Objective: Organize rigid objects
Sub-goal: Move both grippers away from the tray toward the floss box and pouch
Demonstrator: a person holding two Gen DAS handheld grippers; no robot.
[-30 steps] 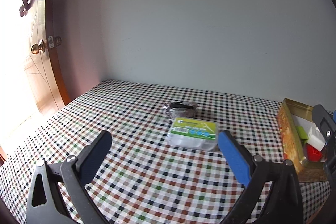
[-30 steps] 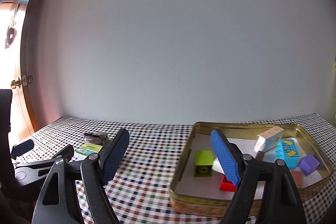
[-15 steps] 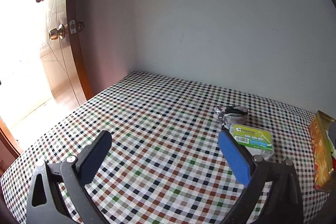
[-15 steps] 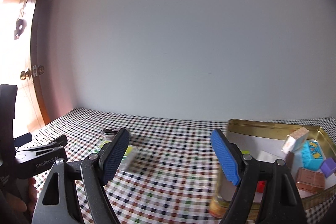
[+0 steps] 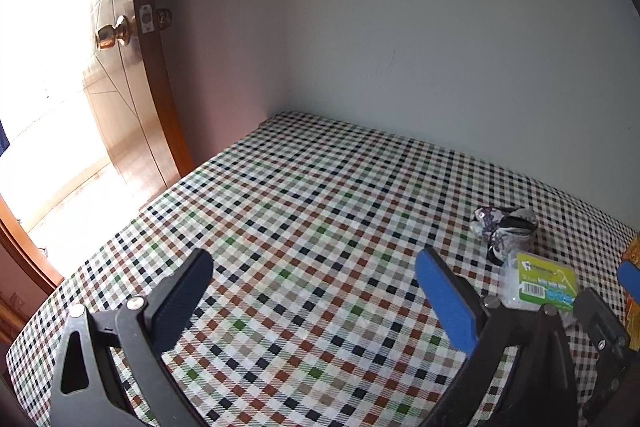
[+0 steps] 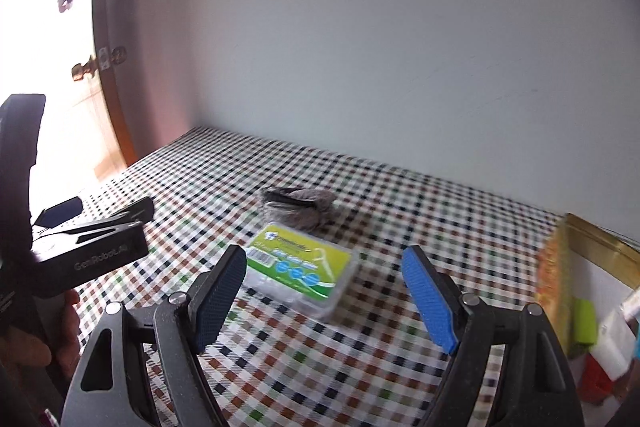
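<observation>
While both sets of jaws stand spread and empty, the right gripper [image 6: 324, 291] lines up on the floss-pick box [image 6: 300, 269], lying flat on the checked cloth [image 5: 304, 211], long axis slanting left-far to right-near; the left gripper [image 5: 312, 291] hangs aside, probably clearing room. Behind it sits a blurred grey bundle [image 6: 298, 205], perhaps a clip; the gold tin [image 6: 600, 243] waits right.

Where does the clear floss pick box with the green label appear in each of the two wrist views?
Left wrist view: the floss pick box lies at the lower right, beyond the right finger.
Right wrist view: the box lies near the centre, just ahead of the open right gripper.
Shared landmark: the grey speckled hair clip just behind the box.
</observation>
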